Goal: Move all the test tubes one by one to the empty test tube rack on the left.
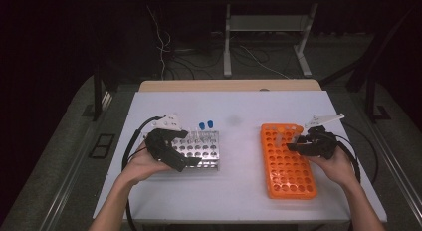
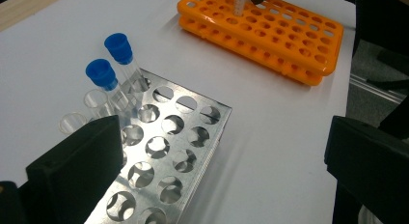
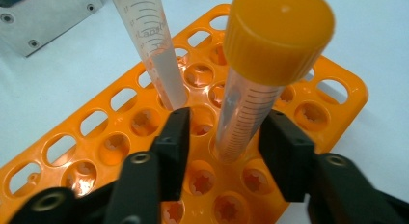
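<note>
An orange-capped tube (image 3: 251,103) stands upright in the orange rack (image 3: 337,89). My right gripper (image 3: 226,132) is open, one jaw on each side of the tube's lower part; a gap shows on the left side. Behind it an uncapped graduated tube (image 3: 154,45) stands in the same rack. In the high view my right gripper (image 1: 294,143) is at the far end of the orange rack (image 1: 291,176). My left gripper (image 2: 222,185) is wide open and holds nothing, over the near end of the metal rack (image 2: 164,156). Two blue-capped tubes (image 2: 111,60) and two uncapped clear tubes (image 2: 84,110) stand in that rack.
The white table (image 1: 239,111) has bare room between the metal rack (image 1: 201,149) and the orange rack. Cables (image 1: 132,141) trail from both grippers. A wooden strip (image 1: 229,85) runs along the table's far edge, with floor beyond on each side.
</note>
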The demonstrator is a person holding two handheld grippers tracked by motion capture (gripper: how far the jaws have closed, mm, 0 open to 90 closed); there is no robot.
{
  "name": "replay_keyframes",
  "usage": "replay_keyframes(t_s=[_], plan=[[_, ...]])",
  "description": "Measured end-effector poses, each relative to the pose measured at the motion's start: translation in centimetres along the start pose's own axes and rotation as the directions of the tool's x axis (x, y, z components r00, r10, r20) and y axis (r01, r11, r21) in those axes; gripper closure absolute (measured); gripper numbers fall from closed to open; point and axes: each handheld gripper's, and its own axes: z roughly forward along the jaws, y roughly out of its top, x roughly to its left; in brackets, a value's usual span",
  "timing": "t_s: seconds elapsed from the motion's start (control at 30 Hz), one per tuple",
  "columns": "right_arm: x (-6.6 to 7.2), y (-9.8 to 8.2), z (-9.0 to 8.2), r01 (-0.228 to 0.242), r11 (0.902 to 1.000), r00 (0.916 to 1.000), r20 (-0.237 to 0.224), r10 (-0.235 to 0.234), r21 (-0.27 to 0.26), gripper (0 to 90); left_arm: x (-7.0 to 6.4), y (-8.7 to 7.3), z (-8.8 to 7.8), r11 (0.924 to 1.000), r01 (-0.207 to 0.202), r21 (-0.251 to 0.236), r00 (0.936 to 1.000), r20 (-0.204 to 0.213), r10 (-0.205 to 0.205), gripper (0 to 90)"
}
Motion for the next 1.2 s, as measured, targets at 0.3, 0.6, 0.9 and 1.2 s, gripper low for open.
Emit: replay_keyframes(t_s=[0.3,0.6,0.9,1.2], plan=[[0.1,0.0,0.0,0.017,0.9999,0.9997,0.015,-0.017,0.004,73.3,0.0,-0.2,0.1,1.0,0.0,0.003,1.0,-0.004,0.0,0.0],[0.1,0.2,-1.1,0.002,0.9999,0.9999,0.012,-0.001,-0.016,73.6,0.0,0.0,0.1,1.0,-0.001,0.003,1.0,-0.003,0.001,0.0],[0.7,1.1,-3.3,0.014,0.9992,0.9999,0.01,-0.014,-0.039,73.7,-0.1,0.5,-0.1,1.0,-0.004,0.002,1.0,-0.001,0.004,0.0],[3.1,2.7,-5.7,0.073,0.997,0.9962,-0.045,-0.074,-0.024,73.6,-0.3,1.1,0.0,0.9999,-0.016,0.003,0.9999,0.006,0.016,0.0]])
